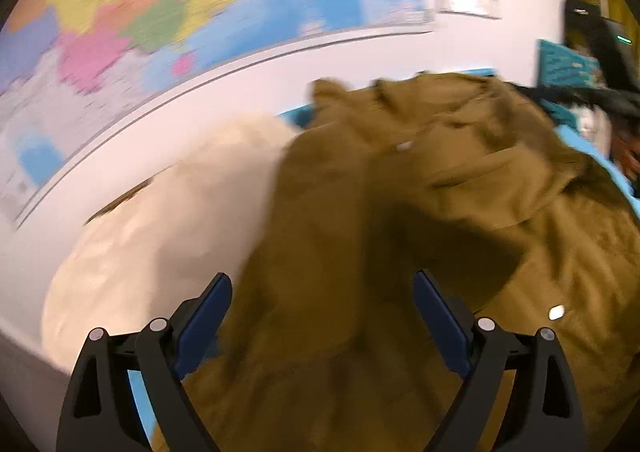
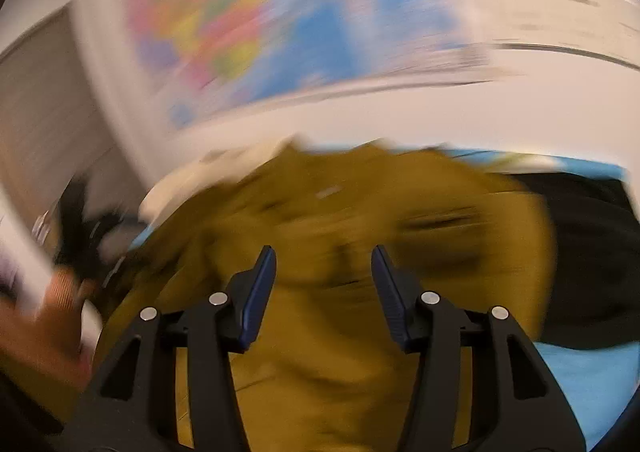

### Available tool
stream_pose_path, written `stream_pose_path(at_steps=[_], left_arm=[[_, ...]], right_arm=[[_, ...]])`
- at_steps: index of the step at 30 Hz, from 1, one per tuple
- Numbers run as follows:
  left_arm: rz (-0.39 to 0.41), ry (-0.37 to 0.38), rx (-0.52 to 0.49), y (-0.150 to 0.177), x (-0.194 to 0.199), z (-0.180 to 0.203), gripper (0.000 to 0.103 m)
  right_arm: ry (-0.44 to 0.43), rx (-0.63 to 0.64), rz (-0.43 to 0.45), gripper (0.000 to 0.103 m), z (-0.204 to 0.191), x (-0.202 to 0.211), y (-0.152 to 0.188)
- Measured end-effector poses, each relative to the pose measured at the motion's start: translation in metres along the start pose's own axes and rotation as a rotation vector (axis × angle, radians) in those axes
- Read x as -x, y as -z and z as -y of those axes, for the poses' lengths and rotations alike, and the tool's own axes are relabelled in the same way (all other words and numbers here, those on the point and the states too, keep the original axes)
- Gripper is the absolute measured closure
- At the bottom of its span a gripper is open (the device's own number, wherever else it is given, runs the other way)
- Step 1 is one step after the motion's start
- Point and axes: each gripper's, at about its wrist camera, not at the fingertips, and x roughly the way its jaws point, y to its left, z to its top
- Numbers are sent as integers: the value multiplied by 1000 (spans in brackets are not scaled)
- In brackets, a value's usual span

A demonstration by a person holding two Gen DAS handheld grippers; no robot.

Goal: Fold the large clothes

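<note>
Wall (image 1: 360, 64) fills the upper part of both wrist views, white, and we see a coloured map (image 1: 168, 0) hung on it, strongly blurred. Below it lies a light blue surface (image 2: 580, 380); whether it is a bed or a table we cannot tell. On this surface rests the olive coat (image 1: 460, 192), crumpled in a heap, with a snap button (image 1: 557, 312) visible on its cloth. Beside the coat, toward the wall in the left wrist view, we note a cream fleece garment (image 1: 160, 232); a black garment (image 2: 592, 252) lies against the coat's other side in the right wrist view. The left gripper (image 1: 322, 288) stands spread wide above the coat, its blue pads (image 1: 204, 324) clear of the cloth, nothing pinched. The right gripper (image 2: 324, 264) is parted about halfway, likewise above the coat and holding nothing. At the left edge of the right wrist view we make out a hand (image 2: 44, 316), blurred.
</note>
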Motion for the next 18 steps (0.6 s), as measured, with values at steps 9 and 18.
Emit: stream_pose_path(at_steps=[9, 18], left_arm=[[-23, -118, 80, -5, -4, -50, 95], [-49, -272, 222, -47, -17, -106, 73]], right_arm=[[-183, 204, -233, 48, -79, -104, 16], [-306, 66, -165, 94, -85, -152, -42]])
